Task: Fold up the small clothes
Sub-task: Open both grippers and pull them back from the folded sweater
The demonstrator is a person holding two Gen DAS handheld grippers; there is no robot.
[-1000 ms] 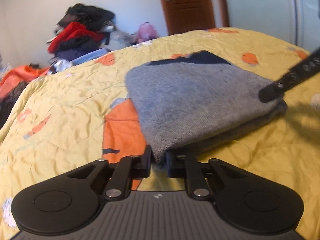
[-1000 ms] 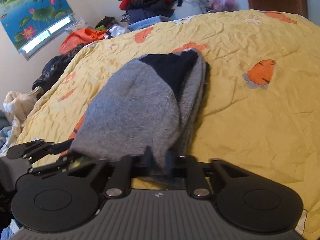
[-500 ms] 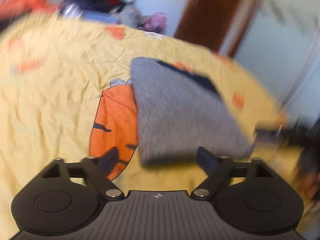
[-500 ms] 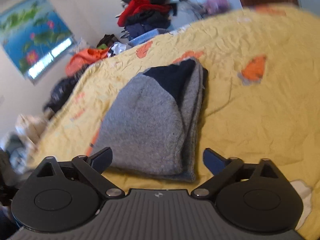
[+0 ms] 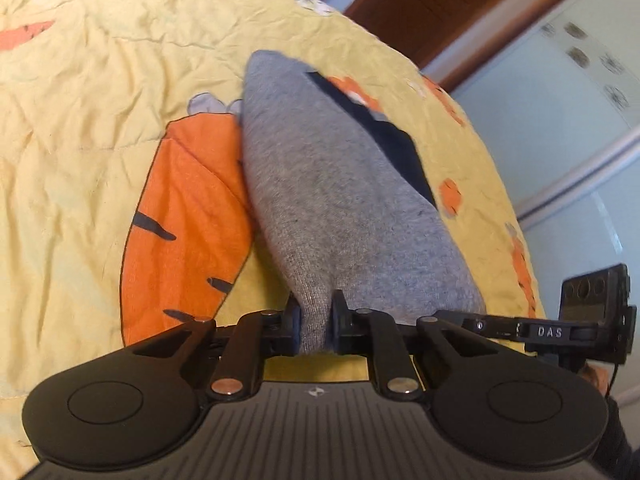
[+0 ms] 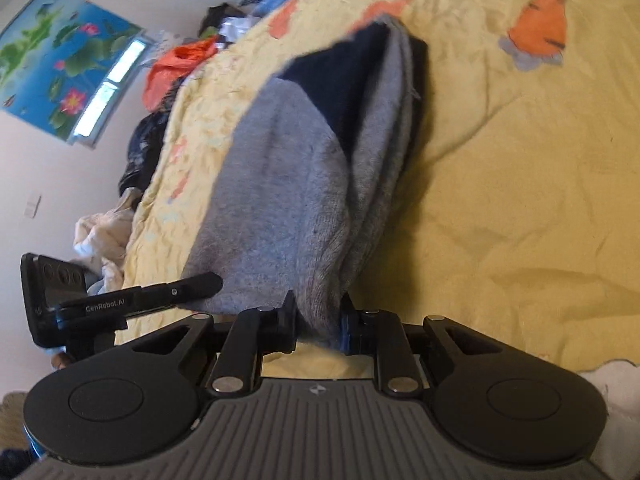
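A folded grey knit garment (image 5: 332, 184) with a dark navy part lies on the yellow bed cover (image 5: 80, 128). My left gripper (image 5: 316, 322) is closing, and its pads pinch the near grey edge. In the right wrist view the same garment (image 6: 288, 184) shows its navy panel at the far end. My right gripper (image 6: 318, 320) is closing too, its pads pressed on another part of the near edge. Each gripper shows in the other's view: the right one (image 5: 532, 330) at the right, the left one (image 6: 176, 286) at the left.
The cover carries large orange carrot prints (image 5: 188, 220). Piles of clothes (image 6: 176, 64) lie past the bed's far side under a lotus picture (image 6: 60, 60). A brown door (image 5: 436, 4) and pale wardrobe panels (image 5: 560, 120) stand to the right.
Both grippers let go of the garment, opened wide, then shut again on its near edge. Both views have rolled, and the left gripper has shifted along the garment.
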